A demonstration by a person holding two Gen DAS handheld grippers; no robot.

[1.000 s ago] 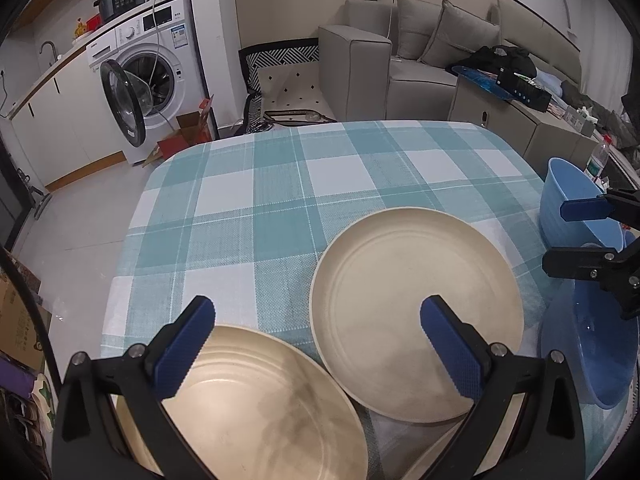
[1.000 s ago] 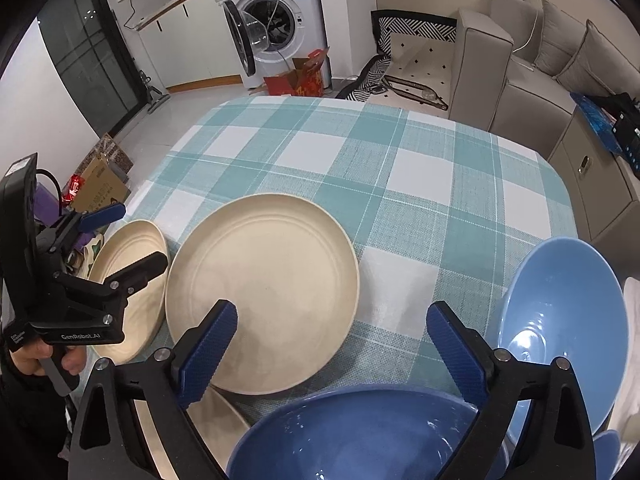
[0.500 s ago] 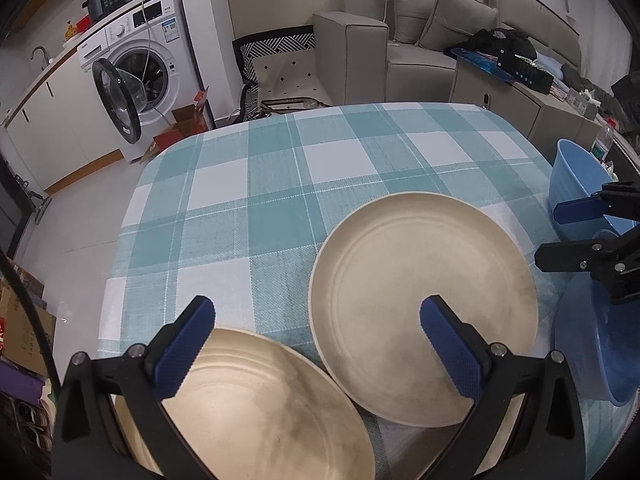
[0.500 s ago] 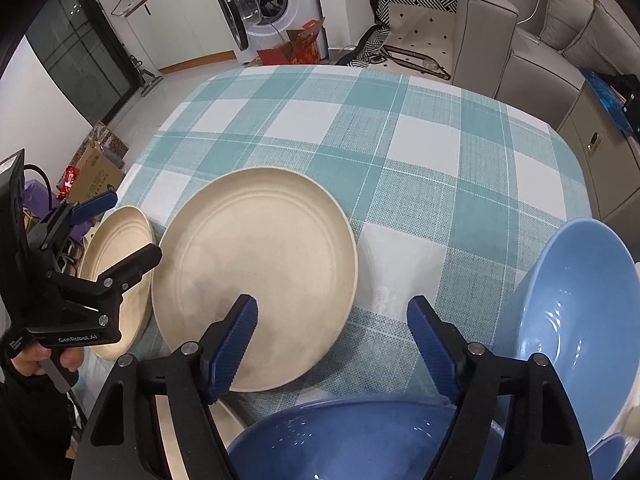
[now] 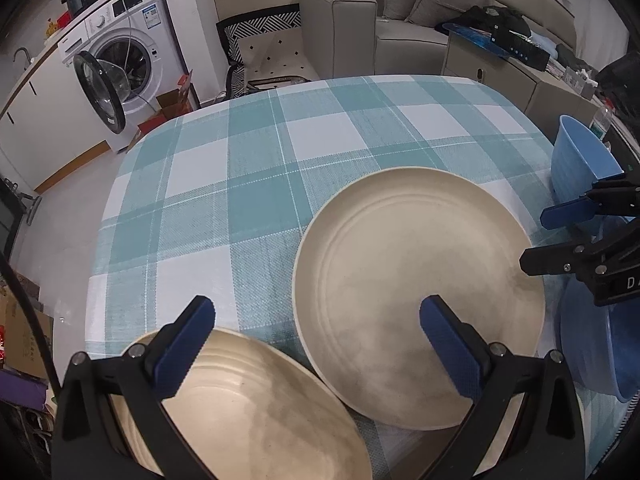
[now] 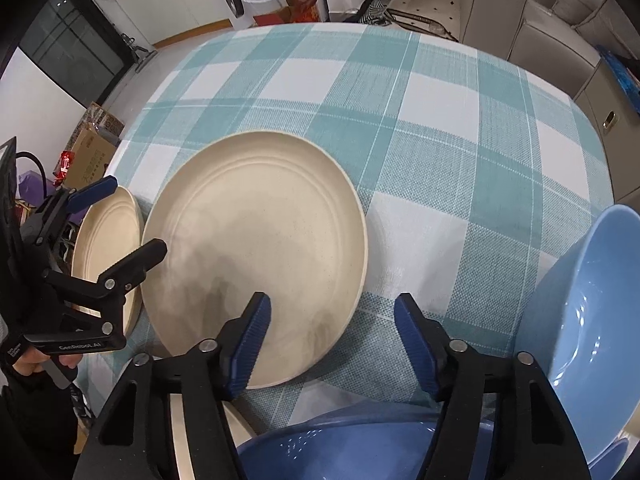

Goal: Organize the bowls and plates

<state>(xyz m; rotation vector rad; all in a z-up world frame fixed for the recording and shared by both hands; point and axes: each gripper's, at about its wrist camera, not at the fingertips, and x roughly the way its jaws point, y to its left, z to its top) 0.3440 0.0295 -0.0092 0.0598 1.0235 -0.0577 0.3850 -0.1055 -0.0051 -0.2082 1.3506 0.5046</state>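
While both tongs are pointed steeply down over the surface [image 5: 248,184], which is covered by a teal-and-white checked cloth, 2 cream plates and 2 blue bowls are recorded along its near edge. The large cream plate [image 5: 416,300] lies flat on the cloth, near the middle of the near side. A second cream plate [image 5: 256,404] lies just beside it at the near left corner; whether the 2 rims touch cannot be told. In the right wrist view, a pale rim of a further dish [image 6: 178,432] is partly hidden behind the tong arm.

The left tongs [image 5: 316,344] are spread wide, with nothing between the blue pads; 1 pad is seen over the second plate and the other over the large plate. The right tongs [image 6: 332,344] stand partly spread, the jaws having just been closing, and no object is pinched; only cloth and the edge of the large plate are seen between the pads. A blue bowl [image 6: 352,452] sits directly below the right tongs, and another blue bowl [image 6: 592,320] stands at the right edge of the surface. A hand [image 6: 30,362] is seen gripping the left tool's handle.
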